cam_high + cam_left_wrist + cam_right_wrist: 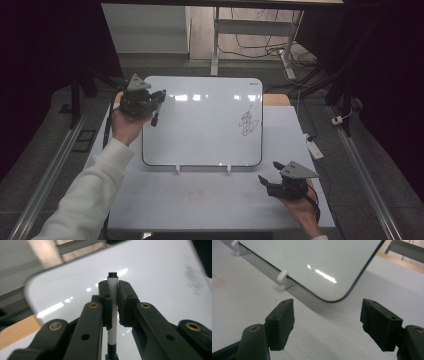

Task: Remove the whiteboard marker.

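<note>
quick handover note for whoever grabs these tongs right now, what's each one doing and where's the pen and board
Left tongs: shut on a white marker, held at the whiteboard's upper left corner.
Right tongs: open, holding nothing, resting over the table near the board's lower right corner.
Whiteboard: propped on two white pegs, with a black scribble on its right side.
Done: marker gripped.
Left: probably more work on the board with the marker; I cannot tell whether its cap is on.

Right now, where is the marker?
The marker is clamped between the left gripper's fingers, shown upright in the left gripper view. In the high view it hangs over the whiteboard's upper left corner.
</note>
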The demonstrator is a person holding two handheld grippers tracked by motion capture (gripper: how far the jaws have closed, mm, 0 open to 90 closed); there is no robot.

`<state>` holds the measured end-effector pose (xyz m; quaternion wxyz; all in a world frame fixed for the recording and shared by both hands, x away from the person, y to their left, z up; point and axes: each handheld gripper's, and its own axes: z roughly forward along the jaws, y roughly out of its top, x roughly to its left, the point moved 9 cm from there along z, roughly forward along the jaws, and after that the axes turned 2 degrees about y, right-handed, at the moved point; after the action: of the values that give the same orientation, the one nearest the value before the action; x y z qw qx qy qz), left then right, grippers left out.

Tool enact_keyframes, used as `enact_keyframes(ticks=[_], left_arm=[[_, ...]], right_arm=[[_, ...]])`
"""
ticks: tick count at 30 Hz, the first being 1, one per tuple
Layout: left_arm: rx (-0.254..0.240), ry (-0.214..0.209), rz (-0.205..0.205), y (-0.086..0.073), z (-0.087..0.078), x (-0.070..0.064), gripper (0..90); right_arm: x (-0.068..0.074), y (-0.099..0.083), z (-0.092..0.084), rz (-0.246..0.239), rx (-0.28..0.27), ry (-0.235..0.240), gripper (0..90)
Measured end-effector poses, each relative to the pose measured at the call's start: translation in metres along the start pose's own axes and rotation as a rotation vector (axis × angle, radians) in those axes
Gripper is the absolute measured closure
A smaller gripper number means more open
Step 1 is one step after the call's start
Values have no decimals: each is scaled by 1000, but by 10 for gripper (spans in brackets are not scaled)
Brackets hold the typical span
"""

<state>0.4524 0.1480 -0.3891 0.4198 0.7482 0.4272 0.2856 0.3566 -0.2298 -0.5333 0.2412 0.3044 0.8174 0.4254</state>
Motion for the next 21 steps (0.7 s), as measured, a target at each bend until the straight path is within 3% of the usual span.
enact_keyframes(ticks=[5, 11, 15, 21], left_arm=[[-10, -102, 61, -15, -8, -43, 812], [-31, -210, 98, -29, -12, -89, 812], [-35, -259, 122, -37, -8, -117, 812], [-31, -332, 144, -49, 7, -160, 812]], right_arm=[[5, 2, 1, 2, -35, 10, 275], [17, 10, 4, 42, -45, 86, 287], [38, 27, 10, 73, -47, 178, 306], [62, 45, 19, 74, -46, 242, 309]])
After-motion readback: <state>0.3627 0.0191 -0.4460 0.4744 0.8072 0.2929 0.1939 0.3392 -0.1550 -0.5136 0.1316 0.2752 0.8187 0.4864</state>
